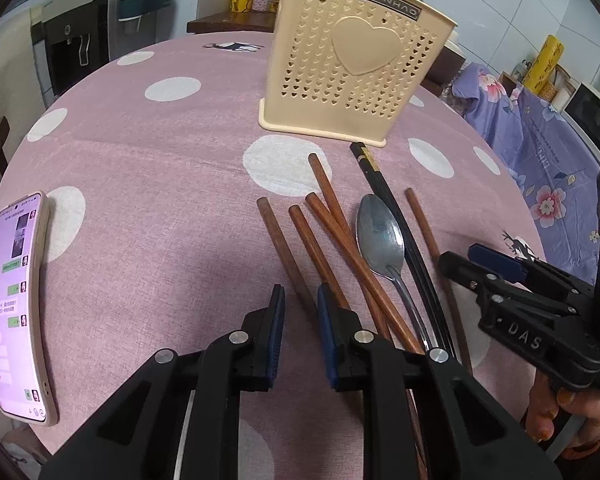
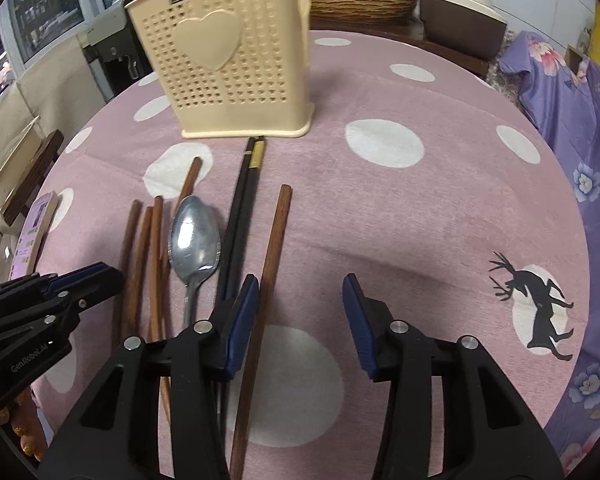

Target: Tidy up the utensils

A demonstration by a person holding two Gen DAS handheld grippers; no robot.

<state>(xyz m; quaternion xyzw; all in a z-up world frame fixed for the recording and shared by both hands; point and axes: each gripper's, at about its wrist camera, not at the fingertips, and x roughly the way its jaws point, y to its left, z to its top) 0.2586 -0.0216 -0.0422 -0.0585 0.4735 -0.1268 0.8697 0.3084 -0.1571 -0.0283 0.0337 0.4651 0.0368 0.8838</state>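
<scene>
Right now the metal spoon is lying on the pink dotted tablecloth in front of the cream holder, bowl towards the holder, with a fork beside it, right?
Almost. There is no fork: the right wrist view shows chopsticks beside the spoon, brown wooden chopsticks on one side and a black pair on the other. The rest holds: it lies on the tablecloth, bowl towards the cream holder.

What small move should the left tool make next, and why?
Probably lower and close the left tool on the leftmost brown chopstick. That stick runs between its narrow jaws, but the pads do not visibly press it. The holder stands upright behind the utensils, with nothing visibly in it.
</scene>
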